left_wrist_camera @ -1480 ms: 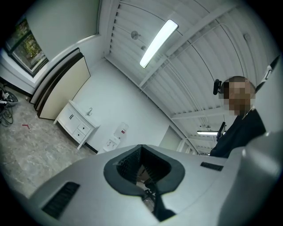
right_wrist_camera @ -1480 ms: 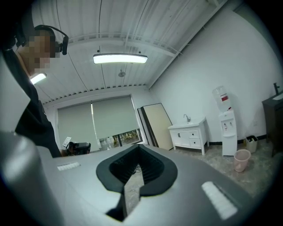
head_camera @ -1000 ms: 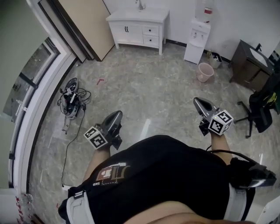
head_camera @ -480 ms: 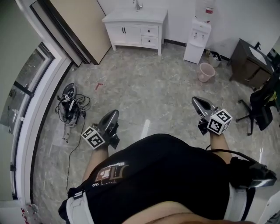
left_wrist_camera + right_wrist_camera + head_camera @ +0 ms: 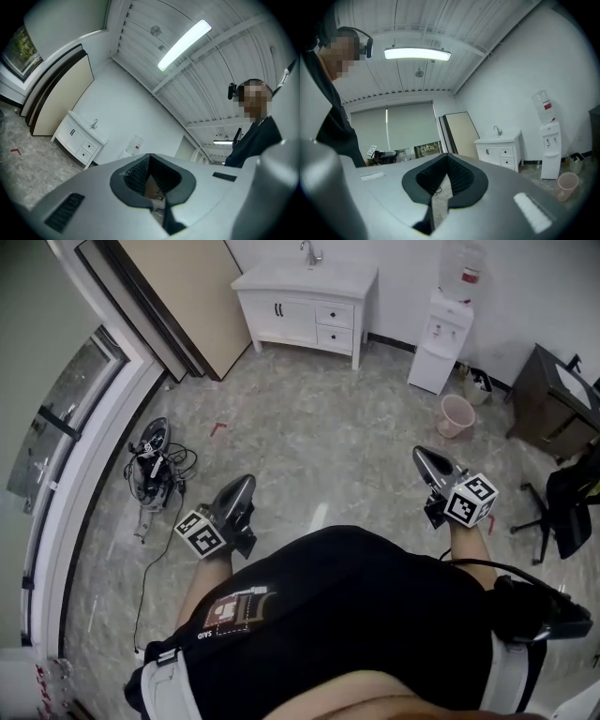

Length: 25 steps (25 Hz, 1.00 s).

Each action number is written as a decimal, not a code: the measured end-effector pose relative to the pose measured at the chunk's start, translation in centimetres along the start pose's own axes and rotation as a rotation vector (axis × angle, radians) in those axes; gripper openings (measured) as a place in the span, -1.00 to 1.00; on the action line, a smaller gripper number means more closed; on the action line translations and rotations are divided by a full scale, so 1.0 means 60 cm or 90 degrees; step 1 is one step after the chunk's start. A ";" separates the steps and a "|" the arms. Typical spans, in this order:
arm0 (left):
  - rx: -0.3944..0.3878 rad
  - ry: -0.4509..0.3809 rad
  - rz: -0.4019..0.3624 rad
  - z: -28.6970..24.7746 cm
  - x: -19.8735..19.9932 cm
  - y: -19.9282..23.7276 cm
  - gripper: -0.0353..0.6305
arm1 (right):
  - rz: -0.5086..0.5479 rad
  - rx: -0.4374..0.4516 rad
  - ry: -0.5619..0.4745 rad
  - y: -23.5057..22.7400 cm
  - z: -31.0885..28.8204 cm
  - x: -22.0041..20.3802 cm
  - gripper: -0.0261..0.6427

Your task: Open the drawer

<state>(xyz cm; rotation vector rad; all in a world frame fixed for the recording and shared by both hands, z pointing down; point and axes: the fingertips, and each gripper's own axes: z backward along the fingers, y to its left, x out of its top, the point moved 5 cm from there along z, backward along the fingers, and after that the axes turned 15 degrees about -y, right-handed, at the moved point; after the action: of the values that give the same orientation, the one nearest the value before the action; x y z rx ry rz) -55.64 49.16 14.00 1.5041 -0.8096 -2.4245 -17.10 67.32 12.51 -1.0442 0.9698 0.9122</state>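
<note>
1. The left gripper [image 5: 246,484] has its jaws closed tip to tip with nothing between them. It is held out over the marbled floor [image 5: 319,437] and points toward the far wall.
2. The right gripper [image 5: 422,456] has its jaws together as well and is empty. It is held at the person's other side, pointing the same way.
3. A white vanity cabinet [image 5: 305,306] with basin and tap stands against the far wall, well apart from both grippers. Its two drawers [image 5: 336,313] (stacked at the cabinet's right side, each with a dark knob) are both closed.
4. A water dispenser [image 5: 439,334] stands just right of the cabinet, with a pink bin [image 5: 457,415] on the floor near it.
5. A beige panel [image 5: 178,292] leans at the wall left of the cabinet. A tangle of cables [image 5: 150,465] lies on the floor by the window.
</note>
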 end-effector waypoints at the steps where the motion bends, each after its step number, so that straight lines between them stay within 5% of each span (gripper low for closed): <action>1: 0.004 -0.004 -0.003 -0.021 -0.007 -0.002 -0.92 | 0.002 0.007 0.001 -0.025 -0.005 0.009 -0.95; 7: 0.015 -0.016 0.002 -0.153 -0.059 -0.004 -0.92 | 0.012 0.030 -0.010 -0.161 -0.018 0.067 -0.95; 14: -0.005 0.012 0.011 -0.296 -0.118 -0.007 -0.92 | -0.012 -0.009 -0.009 -0.308 0.009 0.084 -0.95; 25: -0.028 0.041 0.045 -0.396 -0.120 0.129 -0.92 | -0.007 -0.060 0.004 -0.386 -0.077 0.058 -0.95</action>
<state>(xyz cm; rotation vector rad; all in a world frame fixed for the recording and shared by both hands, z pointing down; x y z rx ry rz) -32.55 37.29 15.60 1.5041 -0.7785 -2.3156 4.64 57.62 14.46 -1.1313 0.9334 0.9538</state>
